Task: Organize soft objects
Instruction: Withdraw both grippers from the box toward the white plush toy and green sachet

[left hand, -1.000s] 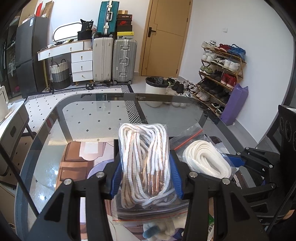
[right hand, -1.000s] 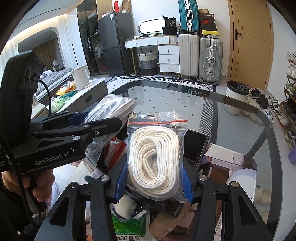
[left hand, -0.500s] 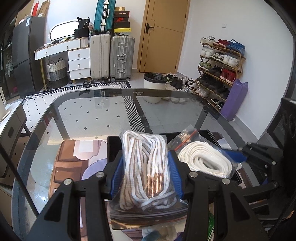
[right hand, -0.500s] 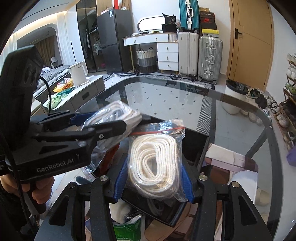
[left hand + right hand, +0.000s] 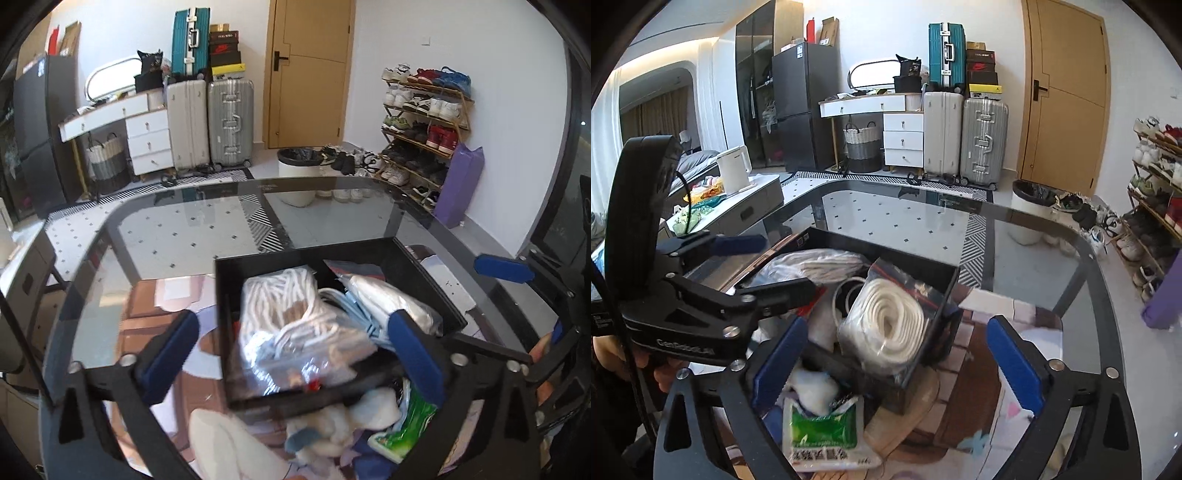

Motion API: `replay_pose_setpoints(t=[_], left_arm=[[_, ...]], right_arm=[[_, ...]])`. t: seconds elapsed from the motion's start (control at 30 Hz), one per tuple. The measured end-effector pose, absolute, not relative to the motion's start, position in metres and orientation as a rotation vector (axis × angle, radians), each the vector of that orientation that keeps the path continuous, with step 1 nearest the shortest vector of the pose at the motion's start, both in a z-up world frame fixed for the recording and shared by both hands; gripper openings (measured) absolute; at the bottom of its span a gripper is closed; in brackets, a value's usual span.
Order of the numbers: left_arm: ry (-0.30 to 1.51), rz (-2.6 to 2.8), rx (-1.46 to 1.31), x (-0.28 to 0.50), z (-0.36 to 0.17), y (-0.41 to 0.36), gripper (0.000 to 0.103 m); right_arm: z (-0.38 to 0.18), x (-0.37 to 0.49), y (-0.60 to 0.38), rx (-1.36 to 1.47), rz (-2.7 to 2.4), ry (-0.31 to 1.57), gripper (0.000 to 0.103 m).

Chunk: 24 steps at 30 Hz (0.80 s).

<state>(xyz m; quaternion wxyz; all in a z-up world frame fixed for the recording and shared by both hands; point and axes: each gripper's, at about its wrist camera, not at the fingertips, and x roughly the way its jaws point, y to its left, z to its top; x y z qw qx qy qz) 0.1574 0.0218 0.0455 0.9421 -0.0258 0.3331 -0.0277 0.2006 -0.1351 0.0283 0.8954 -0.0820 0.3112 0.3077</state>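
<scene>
Releasing step: left tool and right tool both opening, nothing gripped. Striped-lace bag and white-cord bag lie inside black tray on glass counter. Next move likely: withdraw from tray, select another soft item beside tray's near wall.

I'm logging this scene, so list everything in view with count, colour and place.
box: one, black, on the table, a divider inside
striped lace bag: one, white-brown laces in clear plastic, left half of the box
white lace bag: one, clear plastic, right half of the box
green packet: one, green-white, near side of the box
table: one, dark glass
suitcases: three, teal, white, silver, far wall
door: one, tan
bin: one, white, near the door
shoe rack: one, right wall
left claw: black, blue pads, opening, over the striped bag, not pressing it
right claw: same colours, opening, white bag between the pads, untouched
</scene>
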Motion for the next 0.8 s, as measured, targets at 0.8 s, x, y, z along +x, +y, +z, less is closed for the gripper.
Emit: replay_pose_setpoints(t=[0.8], left_arm=[[0.633, 0.055, -0.090, 0.085, 0.037, 0.049, 0.103]], right_arm=[[0.008, 0.140, -0.139, -0.186, 0.671, 0.660, 0.102]])
